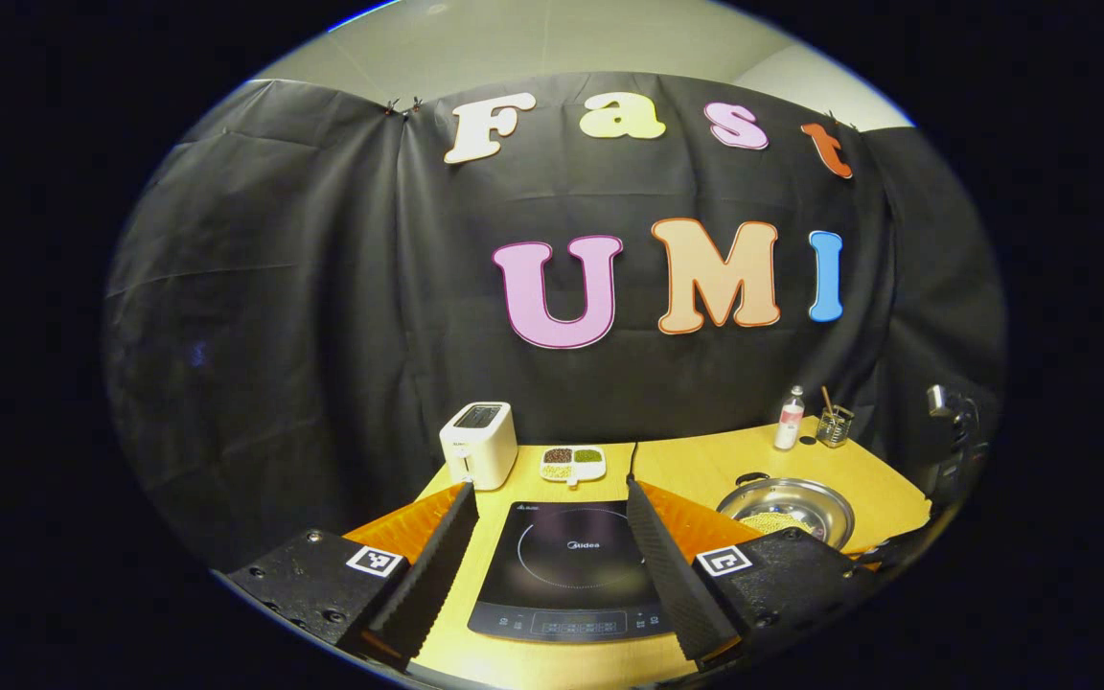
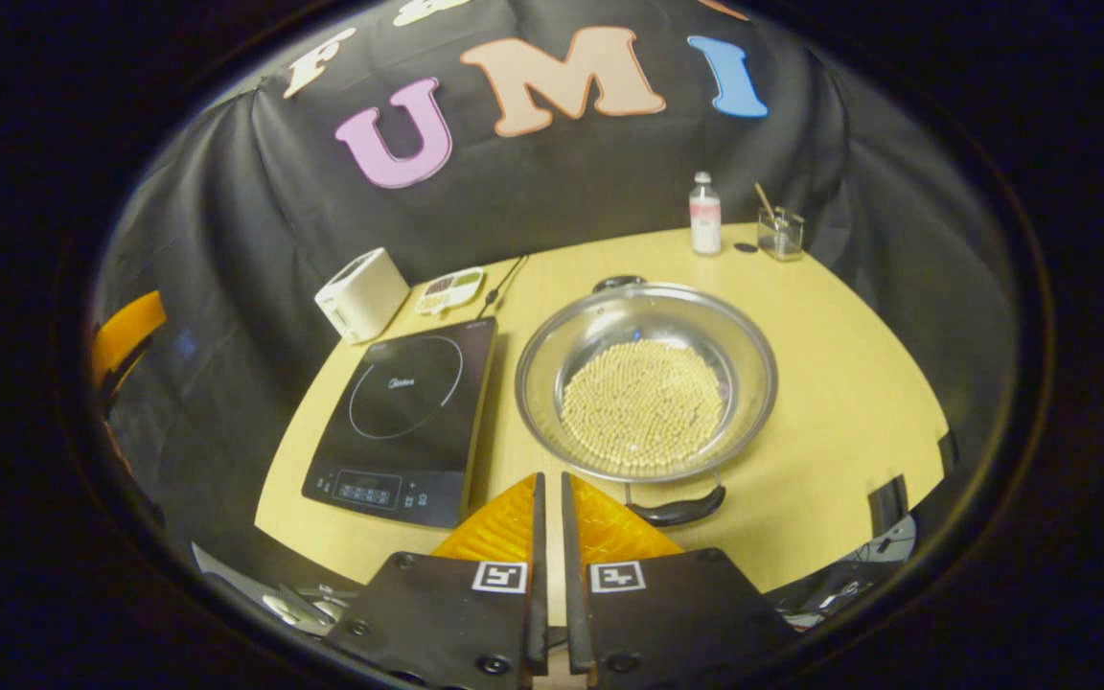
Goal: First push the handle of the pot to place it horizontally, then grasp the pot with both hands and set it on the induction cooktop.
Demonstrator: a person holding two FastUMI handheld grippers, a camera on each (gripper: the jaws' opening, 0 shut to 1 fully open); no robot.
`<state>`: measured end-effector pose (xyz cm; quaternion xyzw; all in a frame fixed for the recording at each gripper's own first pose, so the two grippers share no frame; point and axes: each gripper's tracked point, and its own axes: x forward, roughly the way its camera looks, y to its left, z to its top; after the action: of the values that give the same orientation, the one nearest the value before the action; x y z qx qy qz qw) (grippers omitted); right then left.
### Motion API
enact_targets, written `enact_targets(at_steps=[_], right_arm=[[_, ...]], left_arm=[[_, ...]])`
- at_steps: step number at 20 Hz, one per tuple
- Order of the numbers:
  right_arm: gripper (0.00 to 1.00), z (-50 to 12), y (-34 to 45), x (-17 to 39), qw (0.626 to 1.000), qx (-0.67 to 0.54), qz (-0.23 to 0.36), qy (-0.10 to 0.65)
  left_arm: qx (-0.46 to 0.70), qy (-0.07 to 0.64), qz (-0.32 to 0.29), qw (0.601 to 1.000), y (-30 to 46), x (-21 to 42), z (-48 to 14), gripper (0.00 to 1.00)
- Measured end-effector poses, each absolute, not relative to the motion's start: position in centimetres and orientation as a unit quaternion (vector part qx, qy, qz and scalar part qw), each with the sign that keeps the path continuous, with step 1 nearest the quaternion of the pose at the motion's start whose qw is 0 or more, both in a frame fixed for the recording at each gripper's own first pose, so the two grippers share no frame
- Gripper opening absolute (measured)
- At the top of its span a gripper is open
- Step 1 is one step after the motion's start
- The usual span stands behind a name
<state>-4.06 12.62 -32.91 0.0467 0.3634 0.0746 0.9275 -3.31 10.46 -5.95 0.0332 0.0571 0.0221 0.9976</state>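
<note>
Black cloth is backing a yellow wooden table point(image 2: 830, 383) on which everything is standing. One steel pot point(image 2: 646, 380), holding a bed of pale beans, is sitting just right of one induction cooktop point(image 2: 408, 422), near it but not touching. The pot is carrying two dark handles: the near handle point(image 2: 677, 508) is lying crosswise at the rim facing the right gripper point(image 2: 549, 498), the far handle point(image 2: 617, 283) opposite it.

The right gripper is hovering just before the near handle, slightly to its left, fingers nearly closed and holding nothing; I judge it the nearer one for the push. The left gripper point(image 1: 549, 537) is spreading wide, empty, framing the cooktop, with the pot off to its right.

Behind are one toaster point(image 2: 360, 294), one divided dish point(image 2: 449, 289), one bottle point(image 2: 704, 215), one glass point(image 2: 780, 233).
</note>
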Motion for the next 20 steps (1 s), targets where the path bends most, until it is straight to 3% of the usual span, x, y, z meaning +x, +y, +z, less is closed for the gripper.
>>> enact_targets(at_steps=[2,3,4,20], right_arm=[[0.1,-34.7,12.9,-4.2,0.918,0.053,0.073,0.386],[0.05,-35.5,12.8,-4.1,0.915,0.054,0.07,0.394],[0.1,-36.3,12.8,-4.0,0.912,0.053,0.067,0.401],[0.1,-42.4,10.0,-2.8,0.88,0.037,0.01,0.473]], left_arm=[[0.034,0.059,0.018,0.998,10.5,-3.1,-6.2,0.96],[0.034,0.06,0.017,0.997,10.6,-3.1,-6.4,0.96],[0.034,0.063,0.017,0.997,10.7,-3.0,-6.6,0.96],[0.029,0.094,0.008,0.995,11.9,-1.4,-9.0,0.94]])
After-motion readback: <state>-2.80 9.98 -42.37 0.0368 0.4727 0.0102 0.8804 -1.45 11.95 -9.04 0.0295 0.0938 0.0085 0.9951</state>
